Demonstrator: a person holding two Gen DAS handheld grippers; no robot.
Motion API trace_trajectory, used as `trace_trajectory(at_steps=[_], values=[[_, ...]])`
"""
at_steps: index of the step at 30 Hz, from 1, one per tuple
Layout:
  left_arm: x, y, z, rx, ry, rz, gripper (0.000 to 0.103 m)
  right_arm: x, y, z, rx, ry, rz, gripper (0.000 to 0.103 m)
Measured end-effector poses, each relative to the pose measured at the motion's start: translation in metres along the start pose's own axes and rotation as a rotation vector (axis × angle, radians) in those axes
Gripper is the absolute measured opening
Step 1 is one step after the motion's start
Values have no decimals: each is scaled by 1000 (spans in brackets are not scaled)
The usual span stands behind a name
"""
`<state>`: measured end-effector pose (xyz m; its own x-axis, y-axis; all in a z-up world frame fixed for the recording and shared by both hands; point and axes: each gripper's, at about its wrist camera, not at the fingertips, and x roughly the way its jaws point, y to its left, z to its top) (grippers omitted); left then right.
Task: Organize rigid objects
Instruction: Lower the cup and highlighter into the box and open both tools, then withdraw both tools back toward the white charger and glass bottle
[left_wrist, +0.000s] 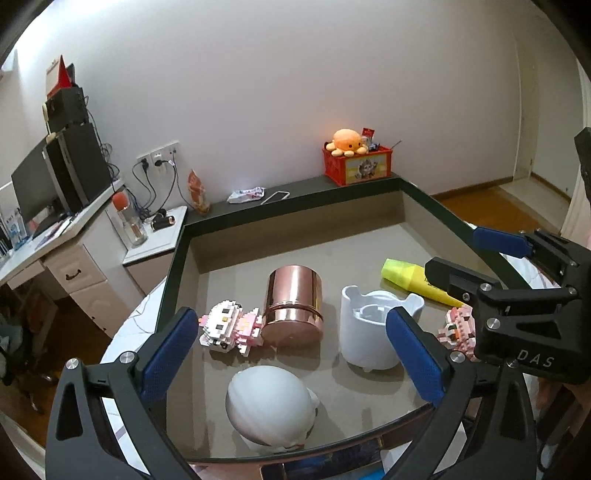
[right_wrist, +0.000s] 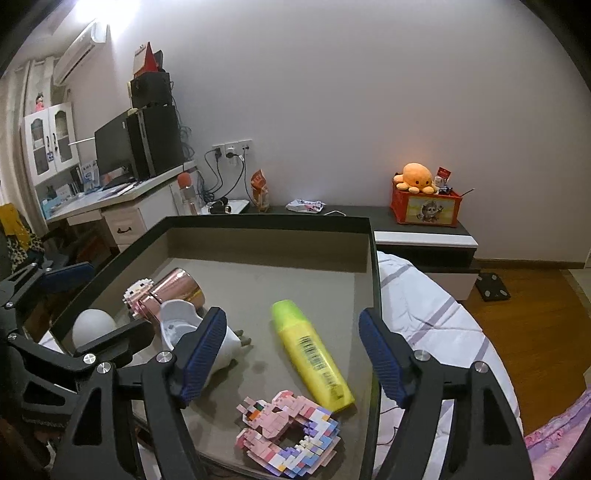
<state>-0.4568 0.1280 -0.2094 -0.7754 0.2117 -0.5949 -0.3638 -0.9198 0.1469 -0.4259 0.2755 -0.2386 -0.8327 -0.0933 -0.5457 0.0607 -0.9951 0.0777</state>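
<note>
both grippers wide apart over tray, nothing held

left gripper (left_wrist: 291, 350) hovers above the near-left part of the tray (left_wrist: 177, 258), jaws spread wide, empty. below it a white round figure (left_wrist: 271, 406) lies near the front edge. behind that, a white block-brick cat (left_wrist: 231, 326) touches a rose-gold canister (left_wrist: 293, 310) lying on its side. just right of the canister stands a white cup-like holder (left_wrist: 373, 328), upright, apart from it.

right gripper (right_wrist: 291, 354) hovers over the tray's right part, jaws also spread wide, empty. between its fingers in view lies a yellow highlighter (right_wrist: 310, 354) with green cap pointing to the far side. a pink block-brick piece (right_wrist: 288, 435) lies flat at the front edge, touching or just beside the highlighter's near end, cannot tell which.

red crate (right_wrist: 426, 208) with orange plush octopus (right_wrist: 415, 177) sits on a dark ledge by the wall.
</note>
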Motion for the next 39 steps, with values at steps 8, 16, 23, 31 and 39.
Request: trace_trajectory(at_steps=[8, 16, 23, 31, 39], values=[[3, 6, -3, -5, 5, 4, 103, 3, 1, -1, -2, -4, 12, 79], [-42, 40, -9, -153, -11, 14, 103, -28, 1, 9, 36, -53, 65, 81], [-108, 69, -40, -293, -19, 19, 103, -102, 5, 2, 85, -126, 101, 95], [-166, 76, -84, -311, -25, 2, 103, -159, 22, -20, 56, -150, 80, 103], [-180, 64, -121, -284, 57, -12, 103, -179, 32, -53, 54, -93, 65, 103]])
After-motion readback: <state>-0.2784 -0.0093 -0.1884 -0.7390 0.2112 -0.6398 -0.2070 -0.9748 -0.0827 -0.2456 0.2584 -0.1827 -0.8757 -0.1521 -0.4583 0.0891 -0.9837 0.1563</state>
